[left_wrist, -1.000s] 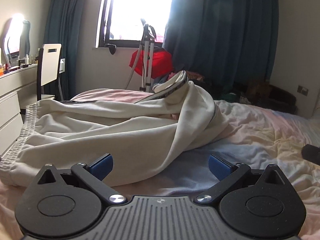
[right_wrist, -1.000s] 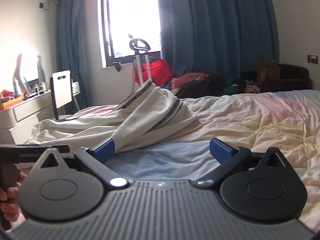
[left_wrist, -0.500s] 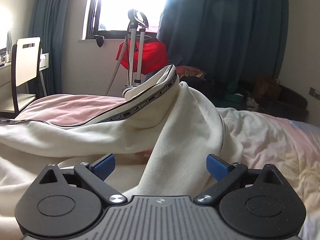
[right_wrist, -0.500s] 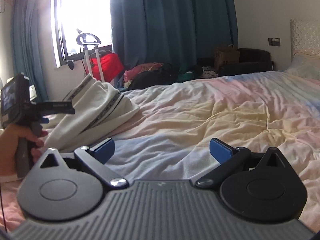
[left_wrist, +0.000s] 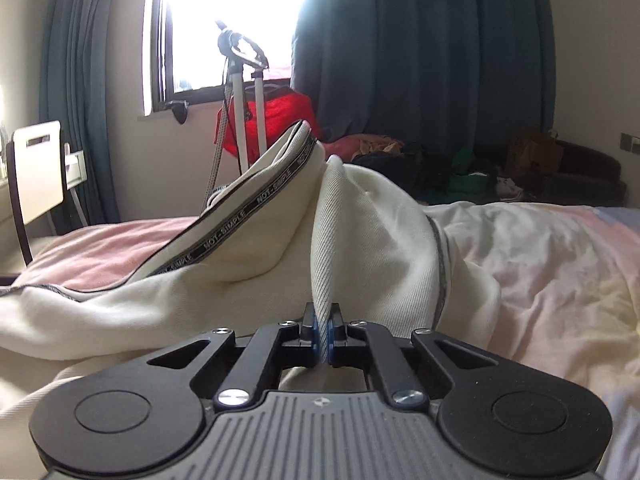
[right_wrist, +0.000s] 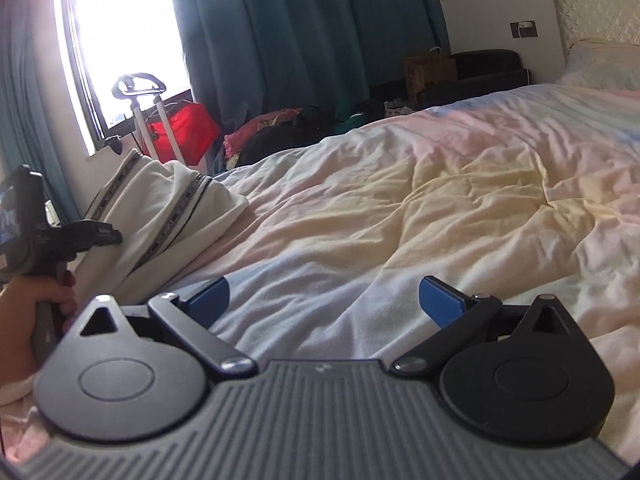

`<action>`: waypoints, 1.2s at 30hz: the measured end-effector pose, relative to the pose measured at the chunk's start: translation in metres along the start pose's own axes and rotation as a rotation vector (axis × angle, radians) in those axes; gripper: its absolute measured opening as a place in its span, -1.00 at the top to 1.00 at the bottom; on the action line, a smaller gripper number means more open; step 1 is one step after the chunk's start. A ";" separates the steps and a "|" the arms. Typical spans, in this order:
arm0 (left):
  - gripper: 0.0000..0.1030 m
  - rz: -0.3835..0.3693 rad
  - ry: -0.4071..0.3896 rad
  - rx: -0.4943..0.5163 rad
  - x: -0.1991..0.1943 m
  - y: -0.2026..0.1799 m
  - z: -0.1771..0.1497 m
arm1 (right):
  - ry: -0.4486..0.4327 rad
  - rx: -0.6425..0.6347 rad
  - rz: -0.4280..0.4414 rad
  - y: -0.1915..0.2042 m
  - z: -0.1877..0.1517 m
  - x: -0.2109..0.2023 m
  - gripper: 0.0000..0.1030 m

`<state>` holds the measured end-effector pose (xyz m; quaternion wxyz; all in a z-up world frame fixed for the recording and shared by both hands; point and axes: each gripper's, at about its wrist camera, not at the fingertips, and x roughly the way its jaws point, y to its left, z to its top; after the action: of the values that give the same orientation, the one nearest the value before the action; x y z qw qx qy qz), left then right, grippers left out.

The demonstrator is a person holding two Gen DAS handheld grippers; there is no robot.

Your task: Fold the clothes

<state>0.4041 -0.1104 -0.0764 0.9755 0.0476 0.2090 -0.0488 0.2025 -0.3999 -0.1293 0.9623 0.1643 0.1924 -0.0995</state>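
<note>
1. Left gripper (left_wrist: 321, 334), bottom centre, pinches a raised ridge of the cream trousers (left_wrist: 224, 280) heaped on the bed (left_wrist: 560, 264).
2. Right gripper (right_wrist: 324, 300) gapes wide, empty, over bare duvet; trousers at mid-left.
3. Risk: the thin pinch may slip when lifted, collapsing the fold.

The left wrist camera sits low, right against the cream garment (left_wrist: 248, 280) pinched between its fingers (left_wrist: 311, 334), facing the window (left_wrist: 224, 20). The right wrist camera looks from farther back across the pastel duvet (right_wrist: 440, 208) ahead of its fingers (right_wrist: 440, 300). Both share the garment, window, teal curtains (left_wrist: 420, 60) and red bag (right_wrist: 188, 128).
</note>
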 end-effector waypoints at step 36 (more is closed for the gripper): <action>0.94 -0.249 0.100 -0.130 -0.258 0.028 -0.112 | 0.142 0.190 0.386 0.096 0.061 -0.007 -0.95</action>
<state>0.1278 -0.0507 -0.0692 0.9512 -0.0397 0.2646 -0.1535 0.2412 -0.3316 -0.0469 0.9278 0.2943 0.2144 0.0807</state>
